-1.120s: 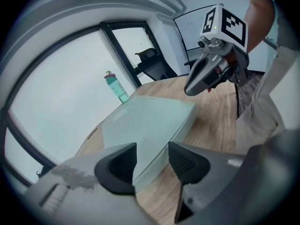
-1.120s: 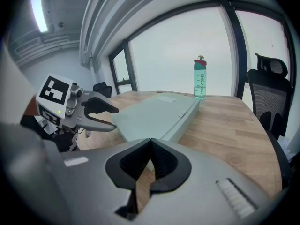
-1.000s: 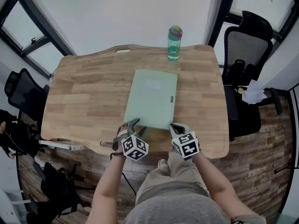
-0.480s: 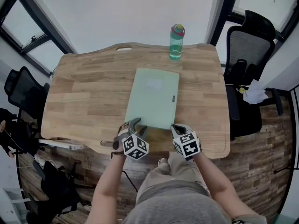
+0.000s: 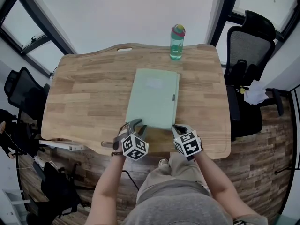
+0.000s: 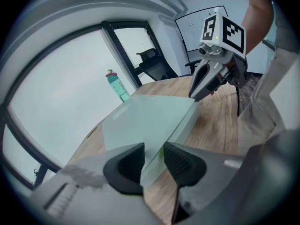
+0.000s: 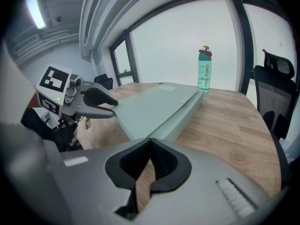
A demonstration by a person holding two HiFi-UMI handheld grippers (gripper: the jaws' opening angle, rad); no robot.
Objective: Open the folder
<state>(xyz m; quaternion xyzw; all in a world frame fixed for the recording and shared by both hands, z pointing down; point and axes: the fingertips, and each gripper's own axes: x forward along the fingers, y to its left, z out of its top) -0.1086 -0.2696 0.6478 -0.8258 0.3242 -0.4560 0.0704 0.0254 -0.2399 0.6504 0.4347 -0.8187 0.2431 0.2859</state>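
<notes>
The pale green folder [image 5: 153,97] lies shut and flat on the wooden table [image 5: 84,97], its near edge by the table's front. My left gripper [image 5: 139,125] is at the folder's near left corner. In the left gripper view its jaws [image 6: 152,161] are closing with that corner of the folder [image 6: 145,125] between them, and a gap still shows beside the pads. My right gripper [image 5: 177,127] is at the near right corner. In the right gripper view its jaws [image 7: 150,143] are pinched together on the tip of the folder [image 7: 154,109].
A teal water bottle [image 5: 176,42] stands at the table's far edge beyond the folder. A black office chair [image 5: 248,55] is off the right side and another [image 5: 21,93] off the left. Windows ring the room.
The left jaws have narrowed around the folder's near left corner. Both hands stay where they were, and the folder has barely shifted.
</notes>
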